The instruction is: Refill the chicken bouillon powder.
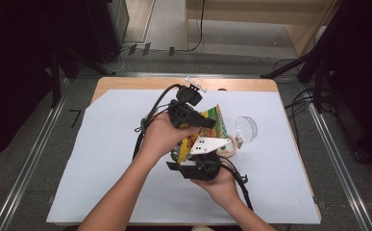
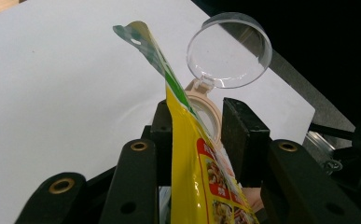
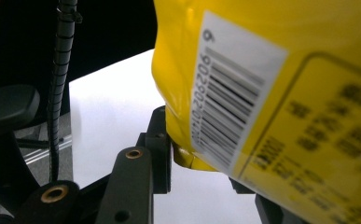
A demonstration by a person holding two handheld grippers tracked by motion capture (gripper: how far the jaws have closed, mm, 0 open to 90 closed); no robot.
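Note:
A yellow snack bag [image 1: 214, 117] with a green top edge is held up off the table between both hands. My left gripper [image 1: 206, 123] comes in from the left and is shut on the bag [image 2: 192, 177] partway up, which stands edge-on between the pads. My right gripper [image 1: 196, 155], grey plate on top, is shut on the bag's bottom corner from below. In the right gripper view the barcode side of the bag [image 3: 271, 93] hides the right jaw of that gripper [image 3: 201, 140]. In the left gripper view the bag's sealed top rises past the tips of my left gripper [image 2: 197, 126].
A jar with a beige rim [image 1: 232, 146] lies just right of the bag, its clear hinged lid [image 1: 246, 127] flipped open; the lid [image 2: 229, 51] also shows beyond the left jaws. A white sheet [image 1: 106, 159] covers the wooden table [image 1: 140, 83]. Cables trail from both grippers.

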